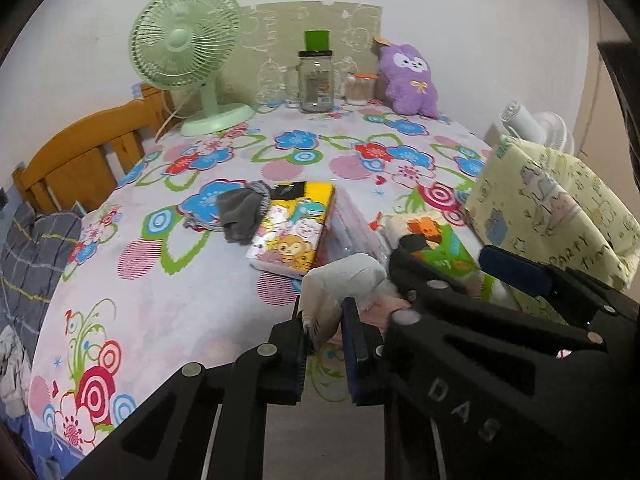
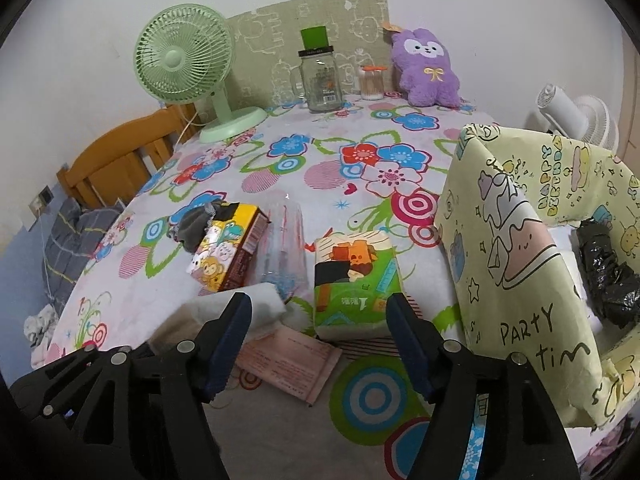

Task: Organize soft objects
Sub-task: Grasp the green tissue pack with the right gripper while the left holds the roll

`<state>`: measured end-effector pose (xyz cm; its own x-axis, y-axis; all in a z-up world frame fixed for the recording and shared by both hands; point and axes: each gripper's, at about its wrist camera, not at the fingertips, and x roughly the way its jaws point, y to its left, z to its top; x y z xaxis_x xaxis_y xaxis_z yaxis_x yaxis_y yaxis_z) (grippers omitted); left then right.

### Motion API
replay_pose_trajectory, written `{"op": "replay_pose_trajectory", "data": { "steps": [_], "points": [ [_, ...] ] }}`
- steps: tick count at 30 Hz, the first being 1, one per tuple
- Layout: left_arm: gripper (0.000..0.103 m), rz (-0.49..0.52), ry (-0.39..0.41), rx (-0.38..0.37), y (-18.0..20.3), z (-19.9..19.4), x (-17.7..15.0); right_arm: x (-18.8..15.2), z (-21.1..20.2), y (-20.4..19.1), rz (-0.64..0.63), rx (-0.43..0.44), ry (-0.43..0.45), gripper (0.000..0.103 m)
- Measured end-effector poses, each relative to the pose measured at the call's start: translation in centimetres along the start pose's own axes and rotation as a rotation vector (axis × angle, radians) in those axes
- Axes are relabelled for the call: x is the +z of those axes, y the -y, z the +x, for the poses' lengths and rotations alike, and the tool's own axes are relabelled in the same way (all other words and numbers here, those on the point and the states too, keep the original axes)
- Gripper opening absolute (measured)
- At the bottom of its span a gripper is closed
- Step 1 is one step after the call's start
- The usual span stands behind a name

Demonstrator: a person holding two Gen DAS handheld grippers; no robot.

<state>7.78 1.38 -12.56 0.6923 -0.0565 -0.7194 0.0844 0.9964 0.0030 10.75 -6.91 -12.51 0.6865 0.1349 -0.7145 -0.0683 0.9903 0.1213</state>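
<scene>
The left gripper (image 1: 324,344) is squeezed tight on a white soft cloth (image 1: 344,276). The cloth sticks up between its two fingers, near the front edge of the table with the flowery tablecloth (image 1: 168,312). A pink flat packet (image 2: 292,360) lies on the table just under the cloth.

The right gripper (image 2: 318,344) has its fingers spread wide and holds nothing. It hangs just above the near end of a green tissue pack (image 2: 352,280) with cartoon pictures on it, one finger on each side of that end.

Behind the cloth lies a yellow tissue pack (image 1: 288,232) with a monkey on it. A gray sock (image 1: 240,212) rests on its far end. A clear plastic pack (image 2: 284,248) lies between the two tissue packs.

On the right stands a yellow box (image 2: 512,264) with party drawings on it. Something black and crinkly (image 2: 608,276) sits inside.

At the back of the table are a green fan (image 1: 188,52), a glass jar (image 1: 316,80) with a green cup on top, a small jar of cotton swabs (image 1: 360,88) and a purple plush toy (image 1: 408,80) that leans on the wall
</scene>
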Motion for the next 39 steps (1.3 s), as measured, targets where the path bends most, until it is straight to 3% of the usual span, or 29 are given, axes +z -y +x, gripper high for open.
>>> {"op": "replay_pose_trajectory", "data": {
  "steps": [10, 12, 16, 17, 18, 28, 39],
  "points": [
    [0.013, -0.012, -0.025, 0.031, -0.4, 1.3, 0.3, 0.3, 2.3, 0.3, 0.011, -0.048, -0.057, 0.072],
    [0.013, -0.01, -0.037, 0.034, -0.4, 1.7, 0.2, 0.3, 2.7, 0.4, -0.001, -0.093, -0.067, 0.047],
    [0.013, -0.009, -0.042, 0.033, -0.3, 2.1, 0.2, 0.2, 2.9, 0.3, -0.029, -0.087, -0.06, 0.031],
    [0.013, -0.008, -0.044, 0.036, -0.2, 2.1, 0.1, 0.1, 2.9, 0.1, -0.037, -0.064, -0.061, 0.017],
    [0.013, -0.008, -0.043, 0.04, -0.2, 2.1, 0.1, 0.1, 2.9, -0.1, -0.044, -0.064, -0.062, 0.014],
    [0.013, -0.002, -0.013, 0.028, 0.4, 0.8, 0.0, 0.1, 1.6, -0.4, -0.052, 0.004, -0.039, 0.011],
    [0.013, -0.005, 0.034, 0.016, 0.5, -1.5, 0.3, 0.1, -1.6, -1.0, -0.072, 0.009, 0.012, 0.01]
  ]
}}
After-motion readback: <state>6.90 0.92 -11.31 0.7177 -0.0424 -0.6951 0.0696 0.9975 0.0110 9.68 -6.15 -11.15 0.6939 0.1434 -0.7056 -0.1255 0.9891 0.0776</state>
